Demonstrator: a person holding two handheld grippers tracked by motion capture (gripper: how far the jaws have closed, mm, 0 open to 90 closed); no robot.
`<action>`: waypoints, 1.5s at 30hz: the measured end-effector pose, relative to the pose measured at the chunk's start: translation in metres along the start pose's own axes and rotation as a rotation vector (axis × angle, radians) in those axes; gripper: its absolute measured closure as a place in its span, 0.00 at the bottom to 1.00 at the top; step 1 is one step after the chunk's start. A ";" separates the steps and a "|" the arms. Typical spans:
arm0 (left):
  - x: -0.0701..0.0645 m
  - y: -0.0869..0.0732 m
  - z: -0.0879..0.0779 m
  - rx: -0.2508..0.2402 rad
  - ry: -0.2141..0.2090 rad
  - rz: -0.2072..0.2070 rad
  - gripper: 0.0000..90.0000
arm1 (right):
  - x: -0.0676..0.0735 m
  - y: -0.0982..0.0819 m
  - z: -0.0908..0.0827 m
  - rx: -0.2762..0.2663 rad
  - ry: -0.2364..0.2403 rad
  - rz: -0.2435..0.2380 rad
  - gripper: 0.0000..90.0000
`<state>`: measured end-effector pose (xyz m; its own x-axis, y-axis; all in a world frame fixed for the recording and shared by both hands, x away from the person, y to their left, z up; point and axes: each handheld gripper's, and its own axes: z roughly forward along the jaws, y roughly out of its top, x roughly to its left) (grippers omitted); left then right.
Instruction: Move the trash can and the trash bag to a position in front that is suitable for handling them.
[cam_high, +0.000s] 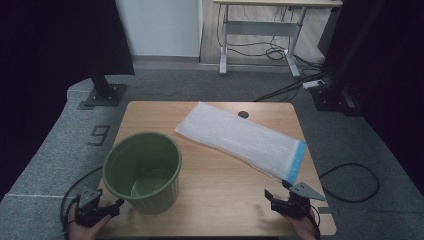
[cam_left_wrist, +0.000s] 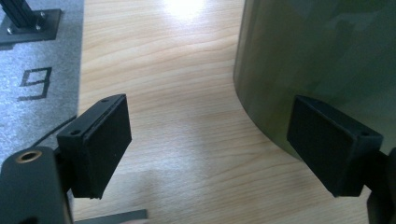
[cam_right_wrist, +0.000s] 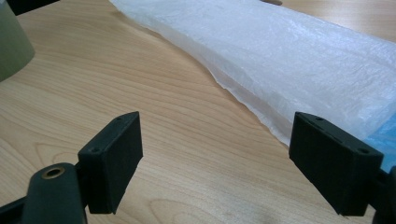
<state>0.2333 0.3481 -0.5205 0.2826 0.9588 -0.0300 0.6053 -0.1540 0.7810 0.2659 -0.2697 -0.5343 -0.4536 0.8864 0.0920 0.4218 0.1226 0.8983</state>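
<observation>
Both tongs released, empty, at near edge of surface (cam_high: 220, 200).
L tongs (cam_high: 102, 209) just beside green bin (cam_high: 142, 172); R tongs (cam_high: 282, 200) near plastic bag (cam_high: 240, 140), lying flat mid-surface. Bag prob. light, soft, slippery: pinch the near blue-edged end. Bin stiff, light: take by rim.

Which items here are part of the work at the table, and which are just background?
In hand:
- green bin, upright, beside the left gripper
- white plastic bag with a blue end, flat, near the right gripper
- both grippers, jaws open, nothing held

Lying about:
- desk behind
- cables on the floor
- number 9 mark
</observation>
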 end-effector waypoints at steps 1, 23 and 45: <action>0.001 0.000 -0.002 -0.008 -0.005 0.001 0.15 | -0.001 0.000 -0.001 -0.001 -0.008 0.003 0.18; -0.041 0.022 -0.024 -0.041 -0.346 0.361 0.11 | -0.014 -0.006 -0.017 -0.038 0.076 0.024 0.15; -0.107 0.071 0.030 -0.011 -0.459 0.510 0.14 | -0.015 -0.001 -0.018 -0.059 0.128 0.024 0.15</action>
<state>0.2680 0.2271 -0.4808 0.8186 0.5683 0.0837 0.3059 -0.5546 0.7739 0.2579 -0.2917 -0.5292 -0.5422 0.8240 0.1647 0.3886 0.0721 0.9186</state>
